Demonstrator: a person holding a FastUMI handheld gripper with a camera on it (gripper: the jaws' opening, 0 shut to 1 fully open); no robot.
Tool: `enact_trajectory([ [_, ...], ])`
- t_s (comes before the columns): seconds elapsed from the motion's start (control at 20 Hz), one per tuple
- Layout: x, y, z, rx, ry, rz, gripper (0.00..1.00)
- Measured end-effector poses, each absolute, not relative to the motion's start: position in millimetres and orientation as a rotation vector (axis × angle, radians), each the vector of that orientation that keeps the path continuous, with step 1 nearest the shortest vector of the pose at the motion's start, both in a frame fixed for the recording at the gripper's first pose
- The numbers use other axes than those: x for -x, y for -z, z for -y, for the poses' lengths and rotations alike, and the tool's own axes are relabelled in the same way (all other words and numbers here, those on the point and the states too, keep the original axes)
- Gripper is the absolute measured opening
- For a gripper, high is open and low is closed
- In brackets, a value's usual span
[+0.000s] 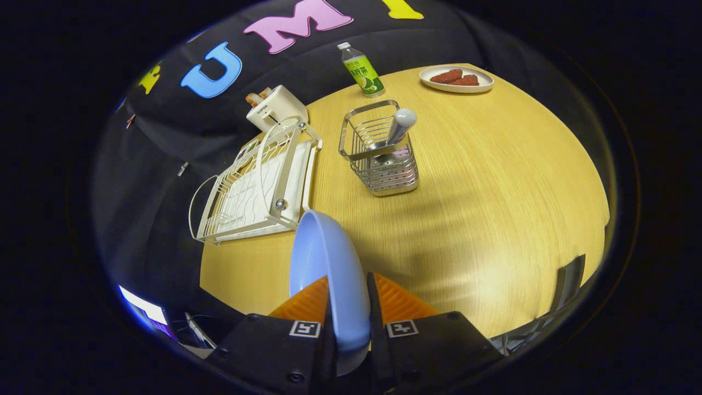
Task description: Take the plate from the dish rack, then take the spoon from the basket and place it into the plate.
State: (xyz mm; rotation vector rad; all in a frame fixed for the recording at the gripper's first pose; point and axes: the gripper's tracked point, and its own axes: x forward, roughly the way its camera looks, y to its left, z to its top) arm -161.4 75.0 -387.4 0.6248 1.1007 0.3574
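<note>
Gripping blue plate (329, 258) on edge, tool (349, 299) above table (493, 192).

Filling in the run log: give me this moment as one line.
stage: plate out of rack | tool: shut on plate, held on edge over table | rack: empty | spoon: in basket

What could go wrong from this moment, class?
1. The gripper pinches the blue plate on edge by its rim; it might slip or swing while being lowered.
2. The spoon stands deep in the wire basket; lifting it could tip the basket.
</note>
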Motion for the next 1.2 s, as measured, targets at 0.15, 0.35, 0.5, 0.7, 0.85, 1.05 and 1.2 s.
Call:
enact_trajectory([
  [0.15, 156, 403, -71, -0.643, -0.318, -1.132, 0.30],
  [0.35, 150, 415, -67, -0.656, -0.258, -1.146, 0.40],
  [0.5, 146, 420, -63, -0.649, -0.212, -1.154, 0.47],
  [0.7, 150, 431, -51, -0.577, -0.162, -1.164, 0.52],
  [0.85, 147, 426, -44, -0.593, -0.143, -1.148, 0.51],
  [1.05, 142, 401, -42, -0.611, -0.160, -1.095, 0.51],
  [1.2, 136, 363, -48, -0.597, -0.220, -1.011, 0.51],
])
